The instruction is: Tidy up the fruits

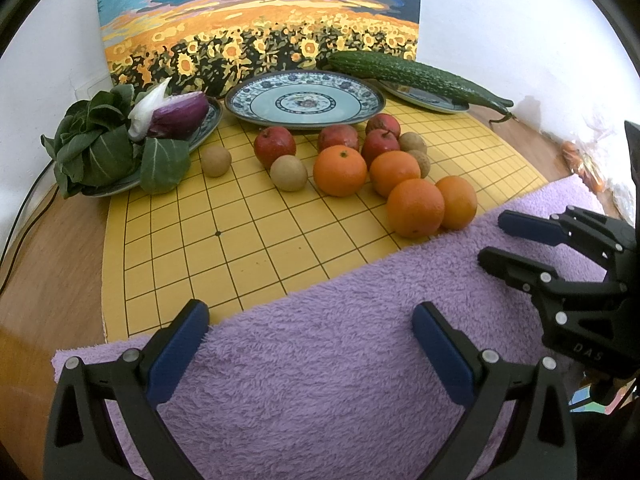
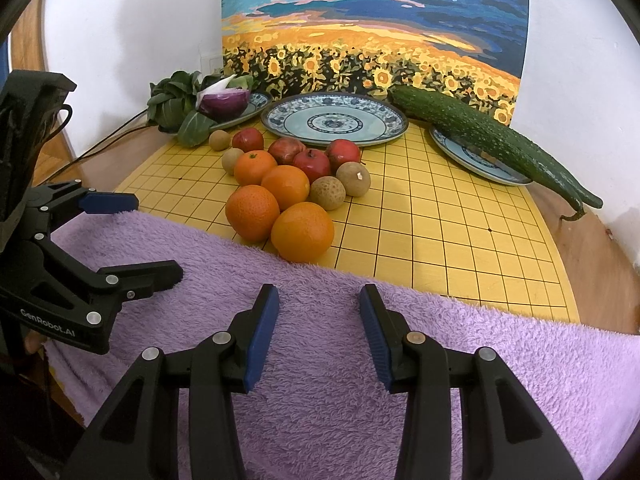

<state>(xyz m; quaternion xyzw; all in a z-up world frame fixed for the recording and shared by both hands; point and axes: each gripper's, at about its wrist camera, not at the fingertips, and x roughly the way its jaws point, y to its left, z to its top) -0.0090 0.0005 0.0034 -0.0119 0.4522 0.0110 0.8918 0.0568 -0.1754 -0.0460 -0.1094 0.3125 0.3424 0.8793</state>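
Several oranges [image 1: 415, 208] [image 2: 302, 231], red apples [image 1: 275, 145] [image 2: 311, 164] and brown round fruits [image 1: 289, 173] [image 2: 327, 193] lie loose on a yellow grid board [image 1: 240, 240] [image 2: 440, 240]. Behind them stands an empty blue patterned plate [image 1: 352, 98] [image 2: 384, 114]. My left gripper [image 1: 311, 322] is open and empty over the purple towel [image 1: 320, 360], short of the fruit. My right gripper [image 2: 319, 300] is open and empty over the towel [image 2: 480, 360], just in front of the oranges. Each gripper shows in the other's view, the right one [image 1: 496, 236] and the left one [image 2: 156, 236].
A plate with leafy greens and a purple vegetable [image 1: 176, 118] [image 2: 224, 100] stands at the back left. A long green cucumber [image 1: 420, 76] [image 2: 492, 140] lies across a plate [image 2: 464, 152] at the back right. A sunflower painting [image 1: 260, 20] leans on the white wall. A black cable [image 2: 108, 140] runs along the left.
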